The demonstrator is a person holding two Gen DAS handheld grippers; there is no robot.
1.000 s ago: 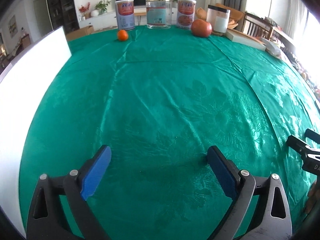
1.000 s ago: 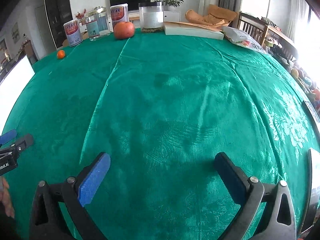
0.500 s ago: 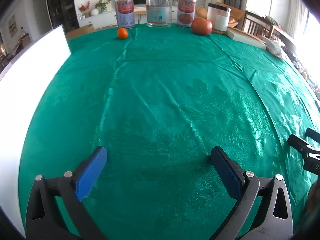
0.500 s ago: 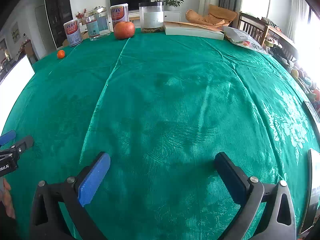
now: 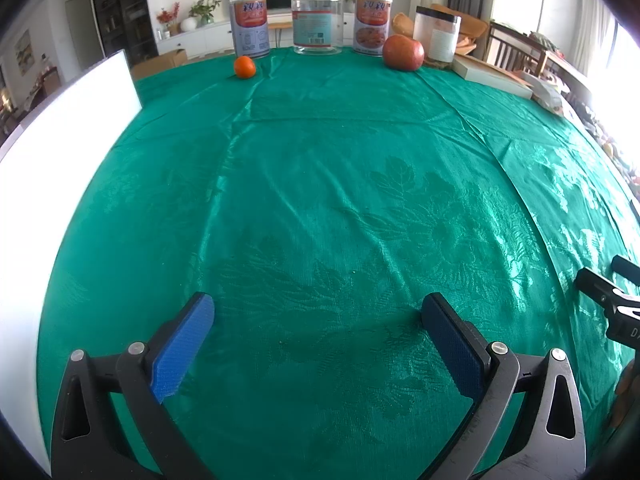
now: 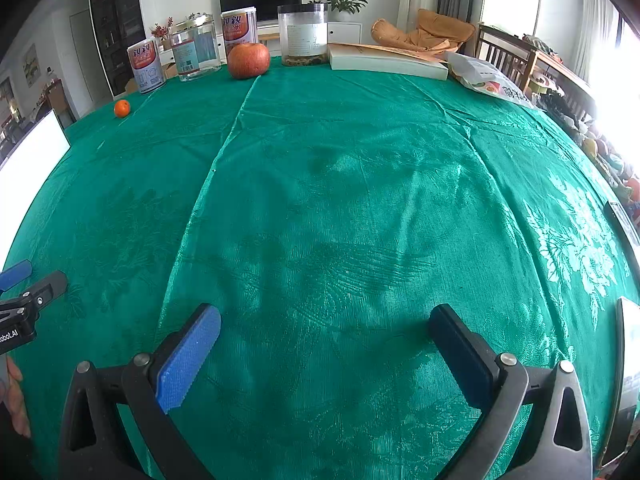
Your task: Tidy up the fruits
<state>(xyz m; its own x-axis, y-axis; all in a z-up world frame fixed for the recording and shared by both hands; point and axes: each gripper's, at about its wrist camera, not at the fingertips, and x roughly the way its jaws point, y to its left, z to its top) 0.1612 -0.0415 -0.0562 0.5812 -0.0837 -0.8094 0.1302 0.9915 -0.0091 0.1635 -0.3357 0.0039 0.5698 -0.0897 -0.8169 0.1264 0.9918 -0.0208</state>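
A wide table under a green patterned tablecloth (image 5: 320, 184). Both handheld grippers hover low over the near edge, well apart from the fruit. The left gripper (image 5: 318, 312) is spread wide with nothing between its blue pads; the right gripper (image 6: 324, 322) is likewise spread and empty.

At the far edge, a small orange (image 5: 244, 67) sits in front of a labelled tin (image 5: 249, 31). A red apple (image 5: 403, 52) sits between a second labelled tin (image 5: 372, 25) and a clear tub (image 6: 303, 35) with a dark lid, which holds a thin layer of brownish contents at the bottom. Between the tins stands a clear glass jar (image 5: 317, 22) that looks empty. A pale book (image 6: 386, 63) lies right of the tub.
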